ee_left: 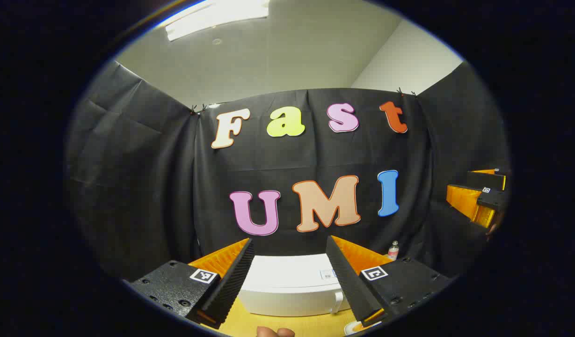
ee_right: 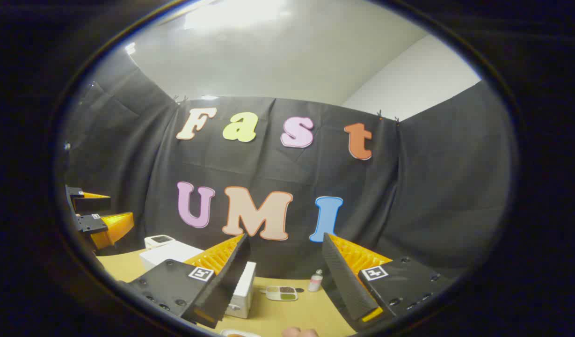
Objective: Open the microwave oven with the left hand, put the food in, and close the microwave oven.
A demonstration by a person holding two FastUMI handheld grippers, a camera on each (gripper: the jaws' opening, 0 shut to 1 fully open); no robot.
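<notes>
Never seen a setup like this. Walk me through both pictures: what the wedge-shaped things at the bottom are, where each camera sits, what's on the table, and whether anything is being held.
No robot arm here: a person holds a pair of two-finger tongs in each hand, and a fisheye camera rides on each pair, looking forward along its fingers. The wedges at the bottom are those fingers.

In the left gripper view, the left tongs stand open and empty, aimed at the white microwave oven, whose door looks closed. The right tongs appear farther off at the right edge.

In the right gripper view, the right tongs are also open and empty. The left tongs show at the left edge.

On the yellow table sit the microwave, a small tray of food, a little bottle, and a small white device behind the microwave.

Nothing is held.
</notes>
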